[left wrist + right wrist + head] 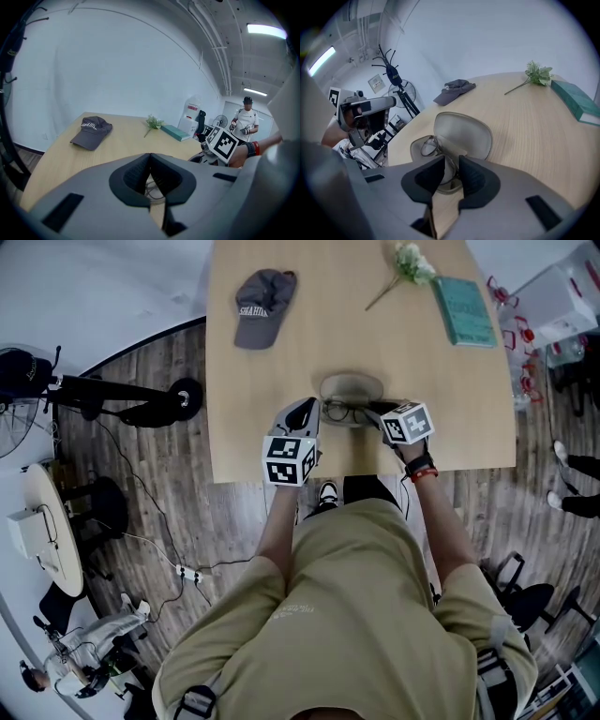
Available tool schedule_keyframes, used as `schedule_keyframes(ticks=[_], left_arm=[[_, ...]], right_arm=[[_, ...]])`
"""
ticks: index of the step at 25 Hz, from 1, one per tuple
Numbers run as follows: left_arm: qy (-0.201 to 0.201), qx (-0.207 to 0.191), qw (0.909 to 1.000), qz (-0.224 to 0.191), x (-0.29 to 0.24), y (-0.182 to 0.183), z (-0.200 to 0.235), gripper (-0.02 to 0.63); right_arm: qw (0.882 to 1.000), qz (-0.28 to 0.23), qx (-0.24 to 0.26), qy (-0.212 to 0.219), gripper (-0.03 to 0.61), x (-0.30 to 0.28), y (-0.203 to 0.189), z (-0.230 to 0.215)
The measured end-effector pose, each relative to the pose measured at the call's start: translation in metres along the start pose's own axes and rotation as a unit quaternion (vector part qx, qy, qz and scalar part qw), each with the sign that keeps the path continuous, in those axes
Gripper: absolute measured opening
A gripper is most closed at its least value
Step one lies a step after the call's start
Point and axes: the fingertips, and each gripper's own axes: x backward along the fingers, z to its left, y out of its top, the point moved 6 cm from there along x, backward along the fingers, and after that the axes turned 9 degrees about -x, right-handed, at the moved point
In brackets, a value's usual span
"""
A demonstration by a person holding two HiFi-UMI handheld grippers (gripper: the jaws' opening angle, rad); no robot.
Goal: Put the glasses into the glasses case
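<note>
An open grey glasses case (352, 387) lies on the wooden table near its front edge, lid (463, 133) tilted back. The glasses (344, 412) rest across its lower half; one lens (428, 146) shows in the right gripper view. My right gripper (451, 162) hangs over the glasses' right end with a gap between its pads and part of the frame in that gap, not visibly pressed. My left gripper (150, 156) is at the case's left end (314, 414); its tips meet, and thin frame wire (152, 190) shows behind them.
A grey cap (263, 306) lies at the table's far left. A green sprig (409, 265) and a teal book (465, 311) sit at the far right. The table's front edge (356, 474) is close below the case. Another person (246, 120) stands beyond the table.
</note>
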Motion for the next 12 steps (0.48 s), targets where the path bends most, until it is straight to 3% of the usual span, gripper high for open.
schedule_keyframes(ticks=[6,12], left_arm=[[-0.001,-0.006,1.0000,-0.008,0.004,0.008,-0.004,0.022],[0.000,-0.020,0.9994,-0.027,0.012,0.026,-0.008,0.022]], right_arm=[[0.999,-0.038,0.001,-0.003,0.124,0.019,0.009,0.007],[0.993,-0.119,-0.021,0.005,0.106,0.057,0.027,0.027]])
